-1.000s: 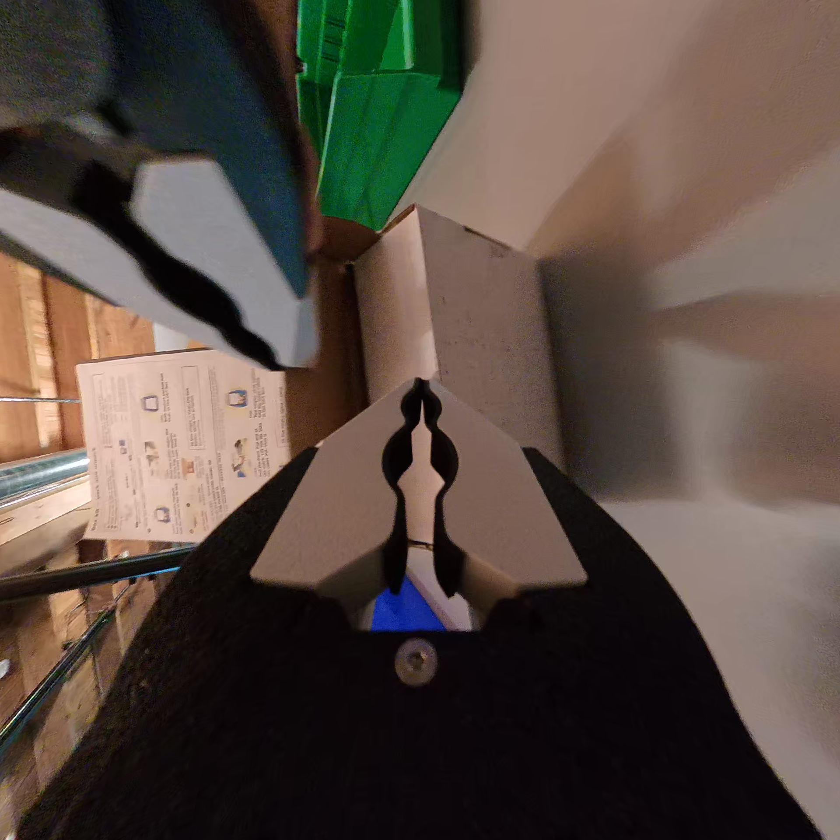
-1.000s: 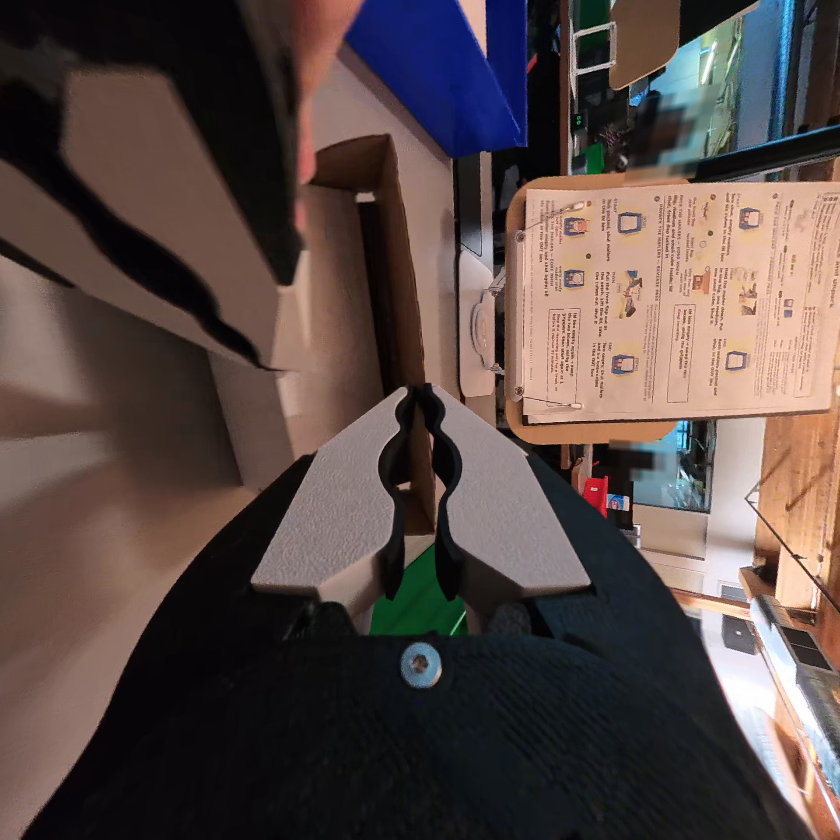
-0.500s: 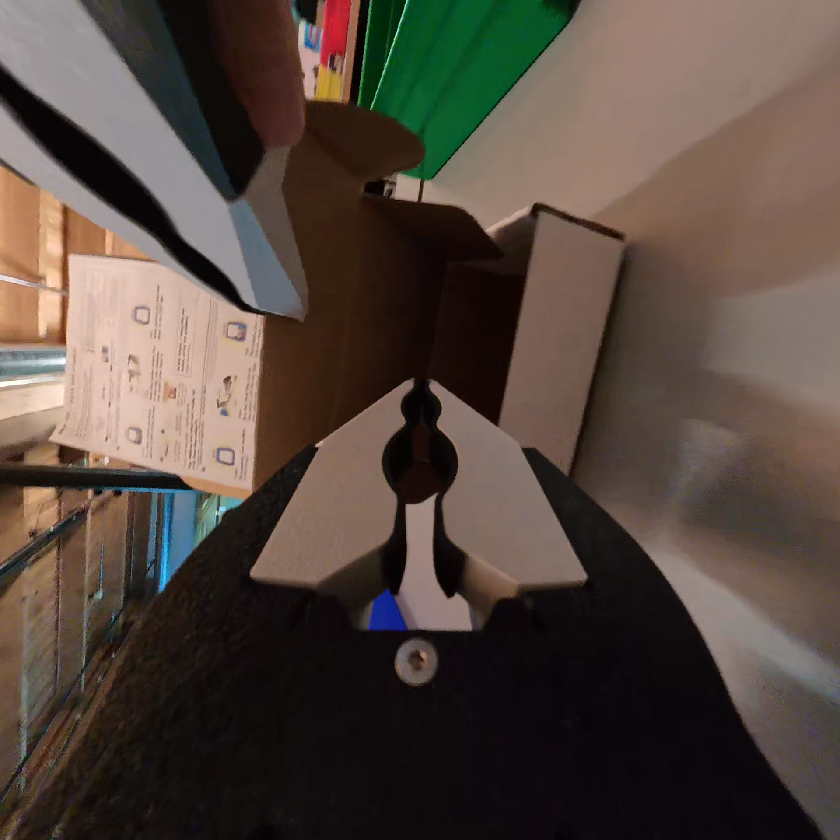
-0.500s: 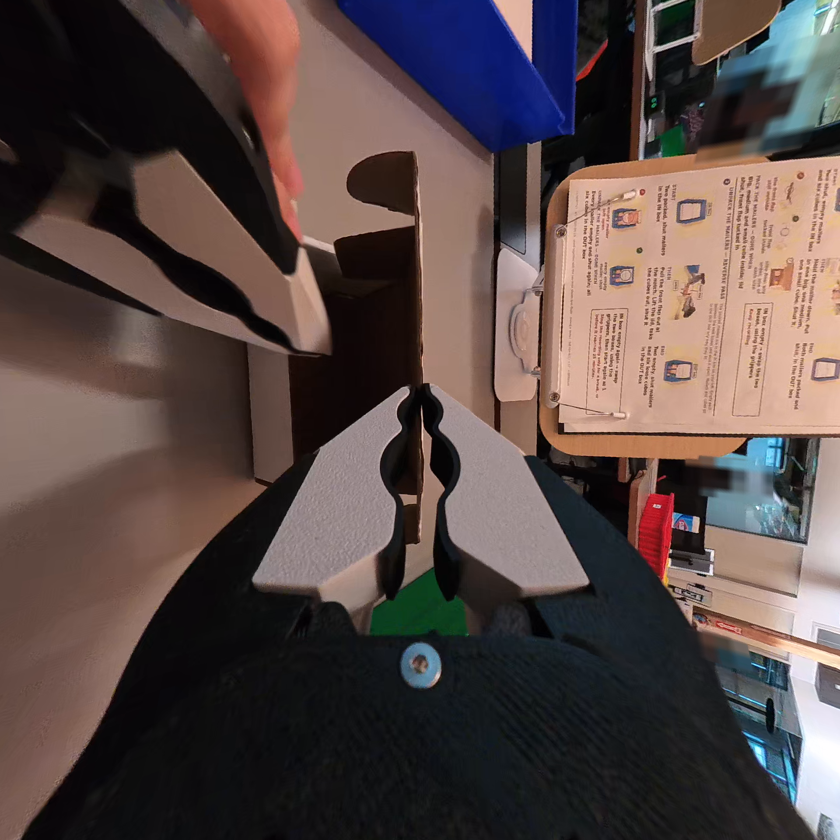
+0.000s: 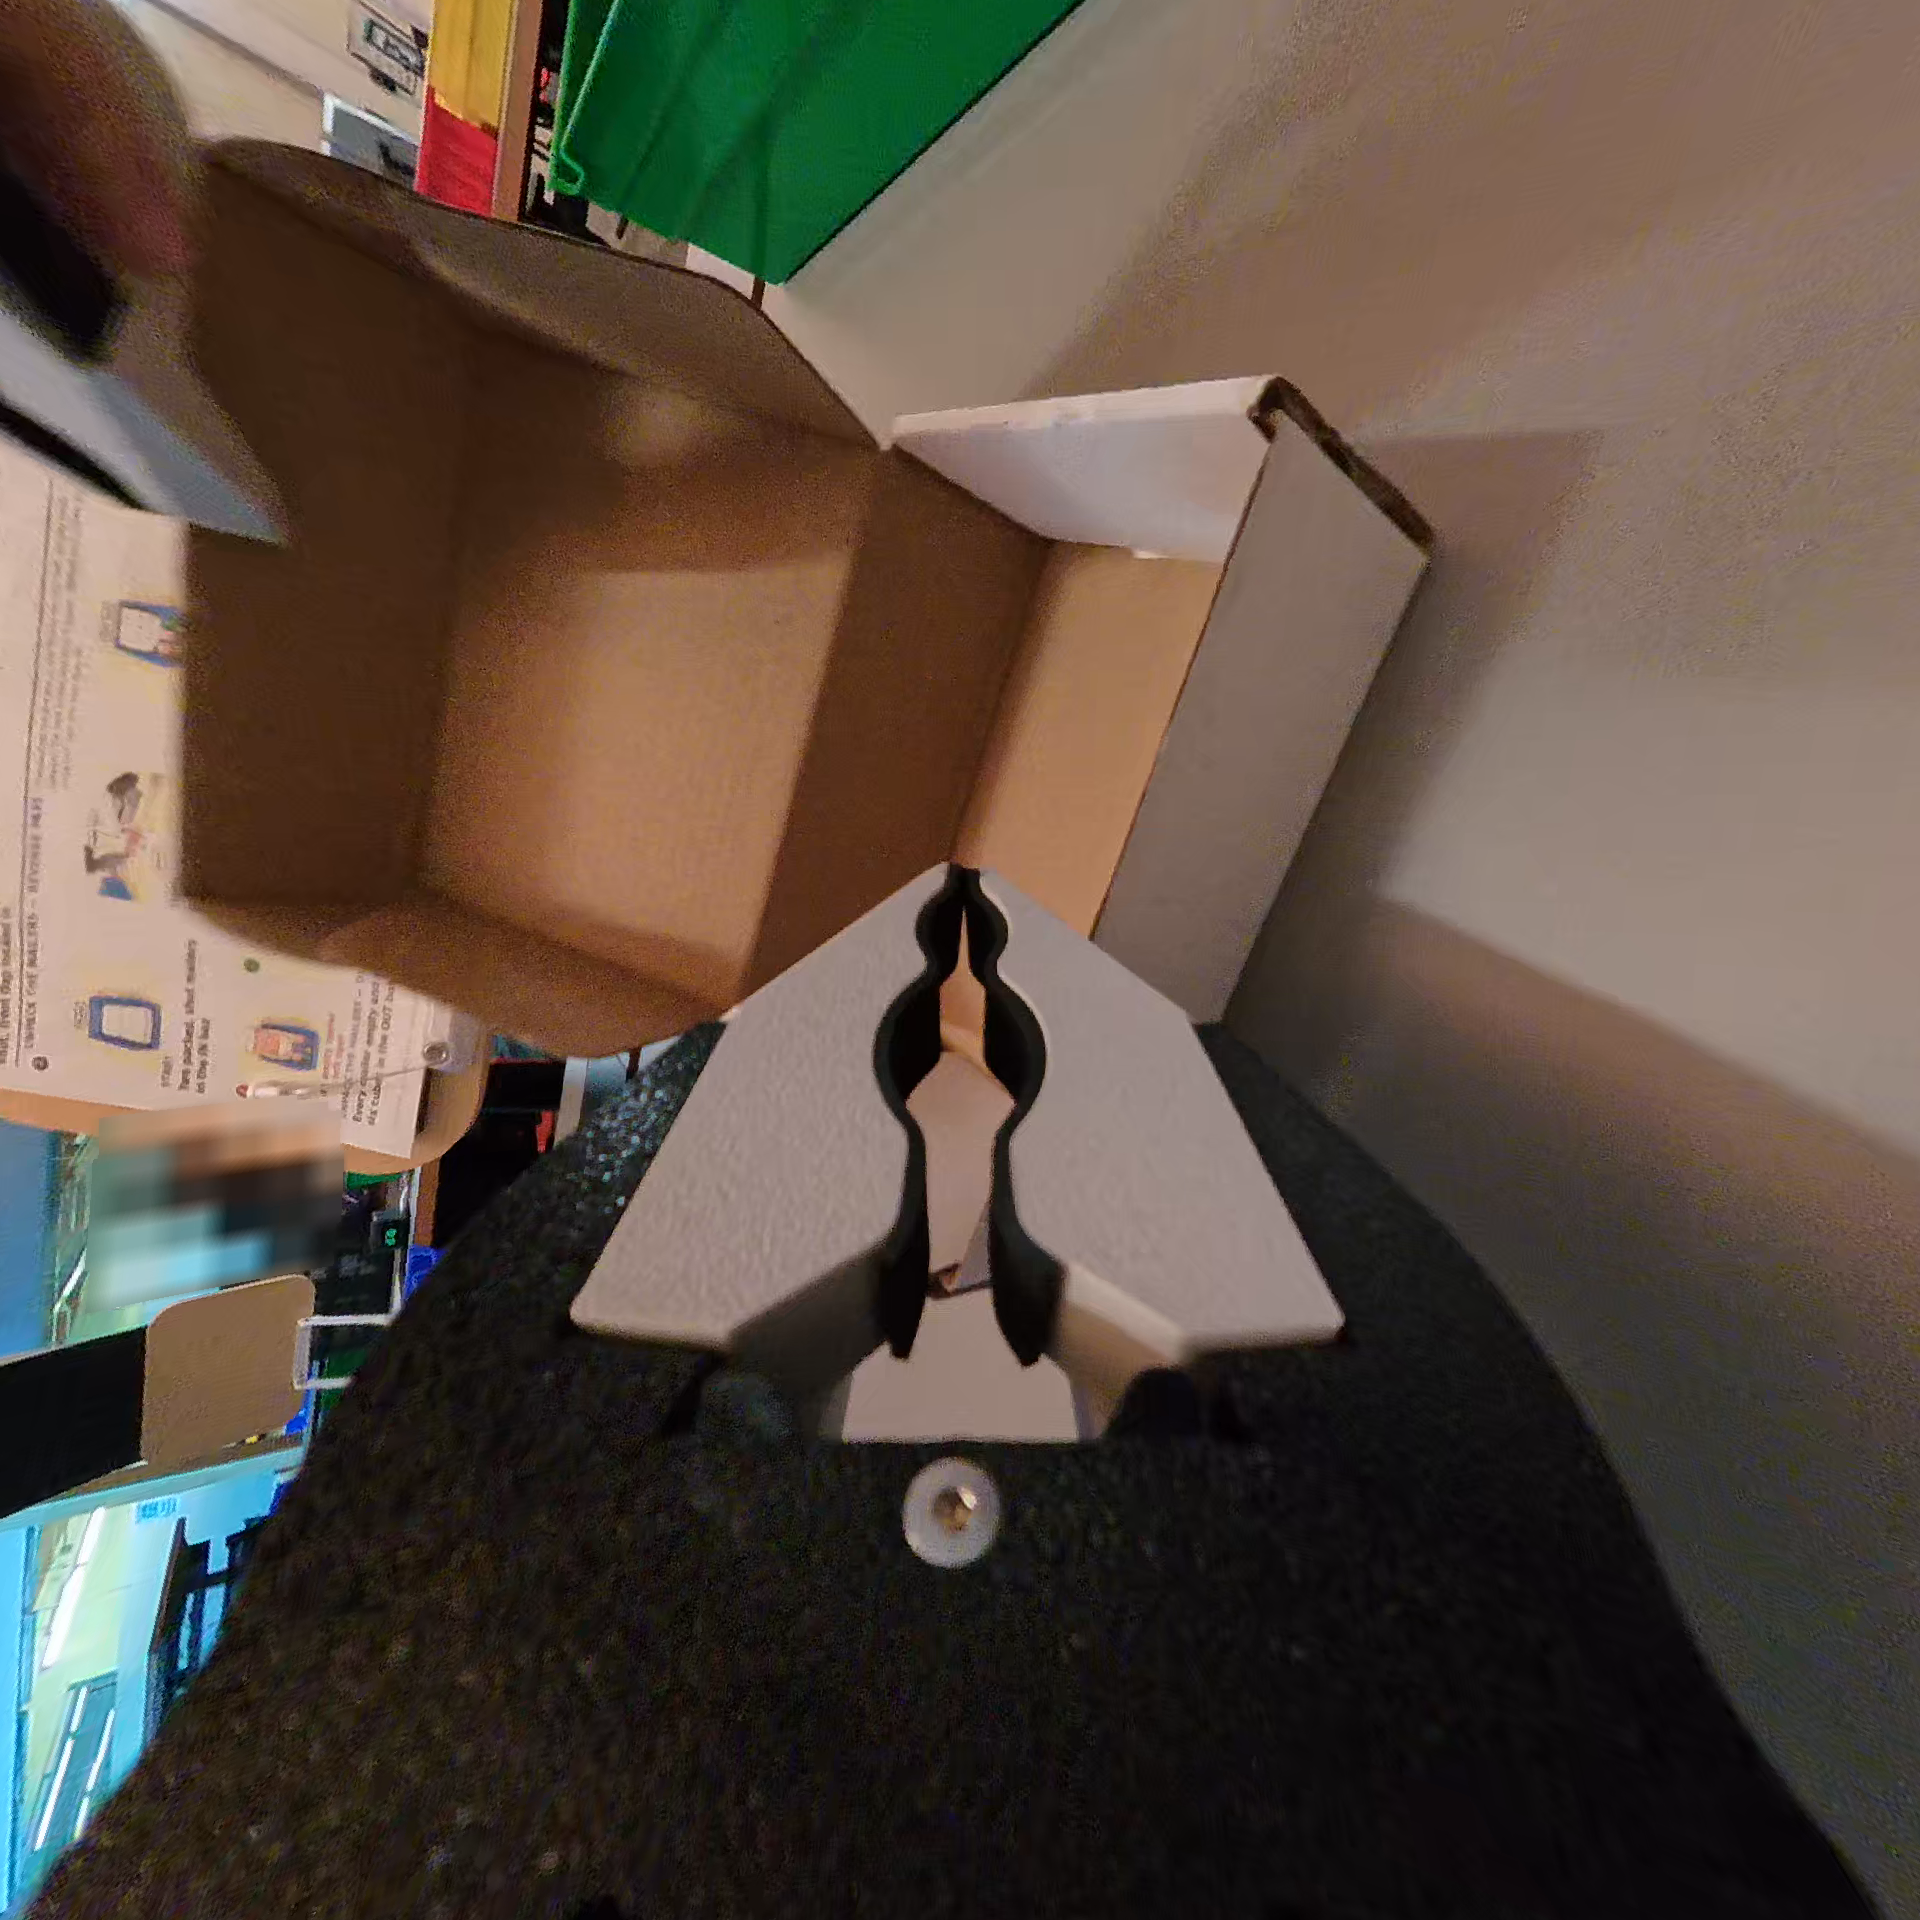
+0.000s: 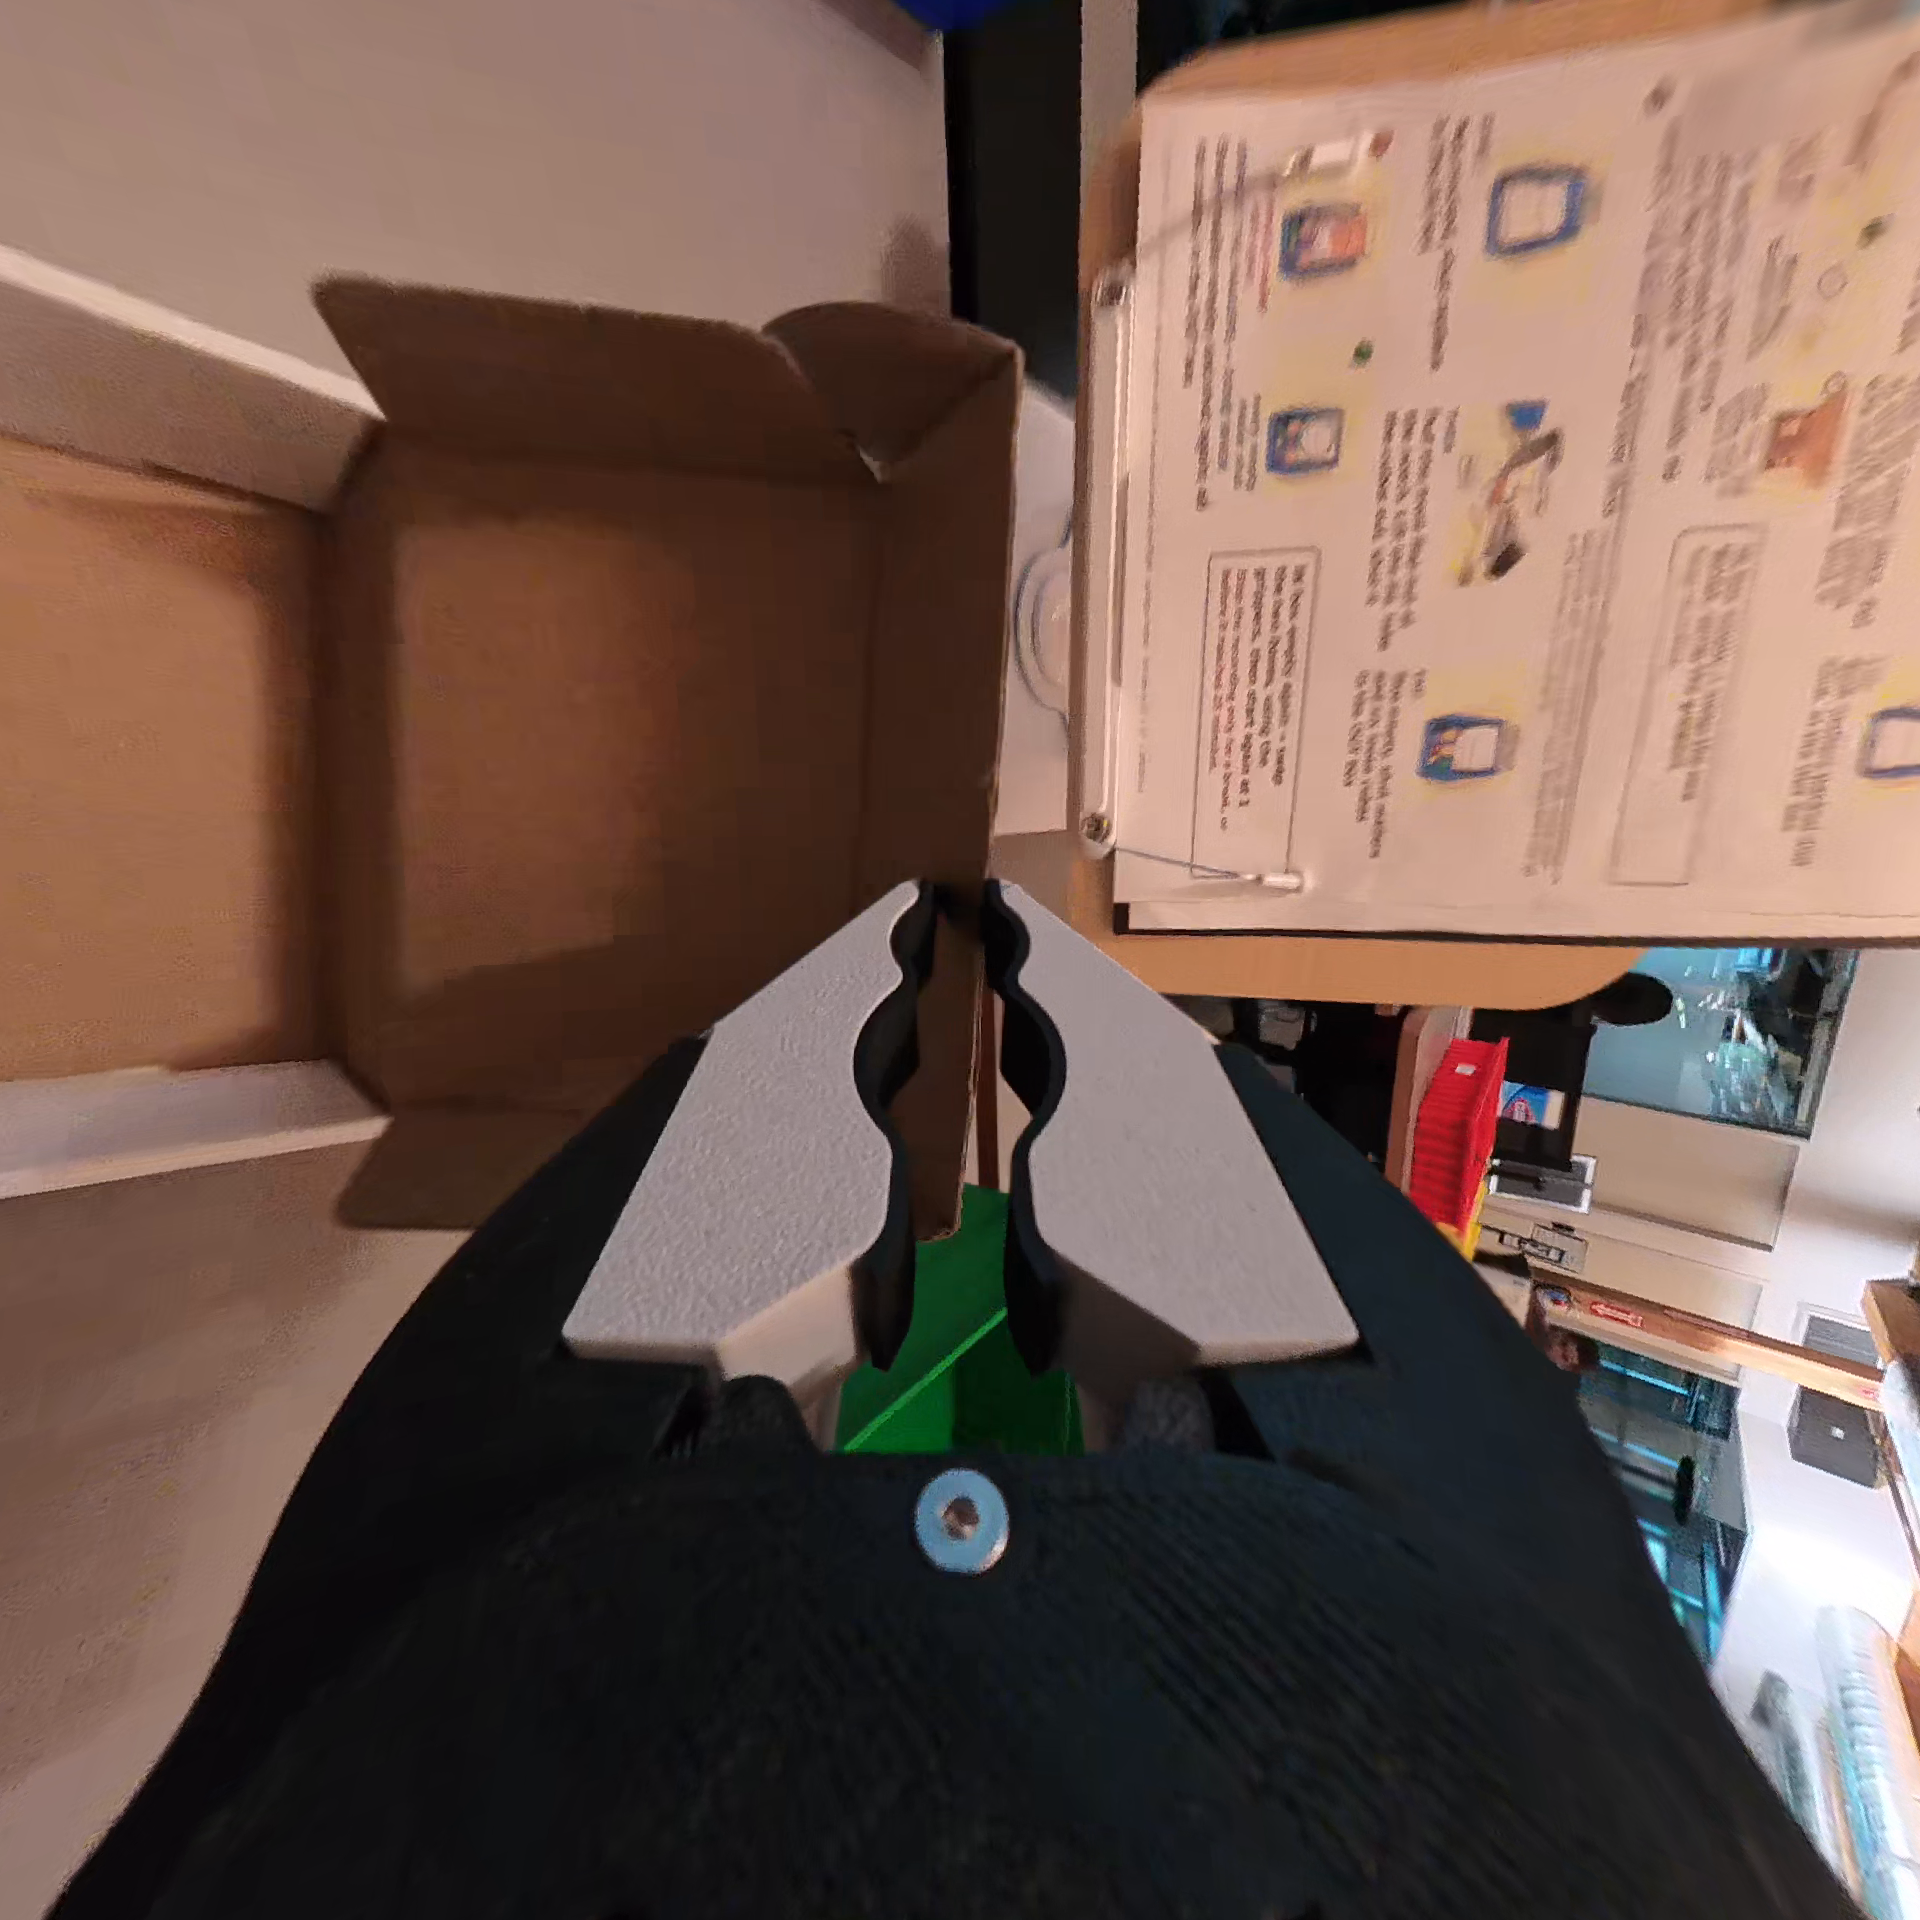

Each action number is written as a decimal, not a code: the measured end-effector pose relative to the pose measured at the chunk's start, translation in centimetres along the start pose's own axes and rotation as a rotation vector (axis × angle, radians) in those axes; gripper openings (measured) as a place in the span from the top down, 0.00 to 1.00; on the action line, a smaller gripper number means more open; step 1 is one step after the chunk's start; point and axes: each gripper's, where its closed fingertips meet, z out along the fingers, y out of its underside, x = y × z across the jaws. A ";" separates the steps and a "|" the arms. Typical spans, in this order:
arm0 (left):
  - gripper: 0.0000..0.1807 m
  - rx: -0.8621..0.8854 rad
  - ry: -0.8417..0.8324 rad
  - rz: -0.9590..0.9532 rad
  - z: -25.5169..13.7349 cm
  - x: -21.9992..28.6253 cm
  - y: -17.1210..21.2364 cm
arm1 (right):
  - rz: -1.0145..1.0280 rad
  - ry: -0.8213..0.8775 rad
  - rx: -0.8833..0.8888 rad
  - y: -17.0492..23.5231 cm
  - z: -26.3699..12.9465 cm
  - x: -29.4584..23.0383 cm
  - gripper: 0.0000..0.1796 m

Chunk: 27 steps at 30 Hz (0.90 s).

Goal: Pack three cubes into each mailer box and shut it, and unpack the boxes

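Observation:
A mailer box [image 5: 1226,727], white outside and brown inside, lies on the table with its lid [image 5: 623,675] swung open. No cubes show inside it. My left gripper [image 5: 961,883] is shut on the box's near white side wall. My right gripper [image 6: 954,894] is shut on the brown front flap of the lid [image 6: 623,727] and holds it up. The box floor [image 6: 156,727] shows bare at the left. In the left wrist view a blurred finger [image 5: 135,447] of the right gripper shows at the lid's far edge.
A green bin [image 5: 779,125] stands beyond the box; it also shows in the right wrist view [image 6: 956,1371]. A clipboard with an instruction sheet [image 6: 1507,520] stands upright close behind the lid. The white table [image 5: 1558,416] stretches to the right.
The lid has swung from nearly shut to wide open, and the box's inside now shows. The right gripper moved away from the left one with the lid flap. The left gripper stayed shut.

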 end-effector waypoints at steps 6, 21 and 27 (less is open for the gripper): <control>1.00 -0.014 0.044 -0.070 0.2 -0.2 0.2 | 0.060 -0.059 -0.022 3.7 7.1 -2.0 0.94; 0.98 0.237 -0.110 -0.613 -6.9 -10.5 3.7 | -0.052 0.065 0.085 0.1 4.8 -1.5 1.00; 0.89 -0.087 -0.181 -0.777 -12.0 -19.8 20.3 | -0.013 0.051 0.108 -1.1 2.8 -1.9 1.00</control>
